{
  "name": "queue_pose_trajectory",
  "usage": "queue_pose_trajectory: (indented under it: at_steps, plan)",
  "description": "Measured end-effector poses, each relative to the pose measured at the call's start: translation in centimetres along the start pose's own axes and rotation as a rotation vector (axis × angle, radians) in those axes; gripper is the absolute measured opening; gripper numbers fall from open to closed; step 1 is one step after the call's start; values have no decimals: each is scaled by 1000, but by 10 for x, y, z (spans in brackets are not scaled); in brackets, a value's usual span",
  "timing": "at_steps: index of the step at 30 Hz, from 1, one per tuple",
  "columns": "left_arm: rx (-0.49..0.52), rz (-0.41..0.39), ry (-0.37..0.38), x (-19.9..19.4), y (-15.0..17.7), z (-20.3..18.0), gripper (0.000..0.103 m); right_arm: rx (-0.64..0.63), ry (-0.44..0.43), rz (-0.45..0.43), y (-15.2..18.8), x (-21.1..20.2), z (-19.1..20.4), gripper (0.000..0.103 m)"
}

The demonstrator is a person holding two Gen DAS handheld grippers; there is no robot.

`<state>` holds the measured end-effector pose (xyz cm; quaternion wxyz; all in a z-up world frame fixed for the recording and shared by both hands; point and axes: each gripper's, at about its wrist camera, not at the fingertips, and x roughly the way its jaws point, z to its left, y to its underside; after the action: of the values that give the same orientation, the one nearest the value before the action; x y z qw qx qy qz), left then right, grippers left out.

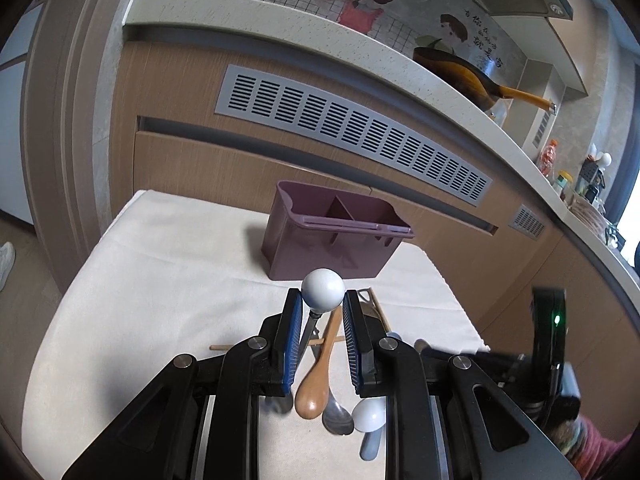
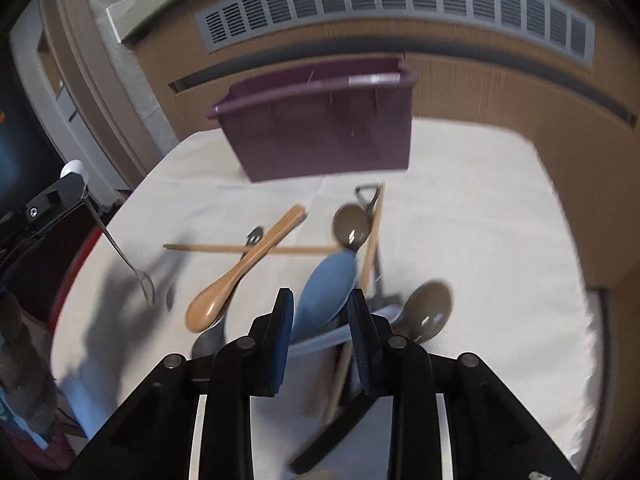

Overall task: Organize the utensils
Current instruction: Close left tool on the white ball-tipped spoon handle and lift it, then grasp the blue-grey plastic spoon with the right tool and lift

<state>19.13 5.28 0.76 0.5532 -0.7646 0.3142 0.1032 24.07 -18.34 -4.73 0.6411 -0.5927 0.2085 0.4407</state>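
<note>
My left tongs (image 1: 322, 312) grip a ball-topped spoon (image 1: 322, 289) bound for the bin (image 1: 334, 236) at frame centre, my right tongs (image 2: 320, 304) open over the blue spoon (image 2: 328, 280).

white-clothed table (image 2: 460, 200): purple caddy (image 2: 320, 136), scattered utensils (image 2: 248, 268).

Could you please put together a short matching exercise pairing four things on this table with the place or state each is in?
Things:
1. ball-topped spoon
2. wooden spoon
3. blue spoon
4. purple caddy

Place or state:
A. standing upright at the far end of the white cloth
B. lying across a chopstick
C. lifted off the table, gripped in the left gripper
D. bowl between the right gripper's fingers, in the pile

Pairs: 1-C, 2-B, 3-D, 4-A
</note>
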Motion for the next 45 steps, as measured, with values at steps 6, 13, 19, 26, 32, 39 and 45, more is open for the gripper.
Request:
queue_pose_trajectory:
  at_steps: [6,13,19,26,32,39,45]
  plan:
    - [-28,7,8,1,4,10,21,64,23,41,3,28,7,30]
    - [-70,7,2,0,6,24,21,-4,141,32,-13,62,29,42]
    - [-93,11,-3,-2,7,32,21,-70,149,9,-5,28,29,37]
    - [-106,17,16,3,6,31,21,64,71,-8,3,5,-12,43]
    - [-98,25,9,3,5,30,21,94,103,18,-14,38,3,43]
    - [-114,8,-21,2,4,37,21,10,261,56,-28,75,36,43]
    - [-167,55,-120,4,5,65,21,-152,192,45,-26,72,47,8]
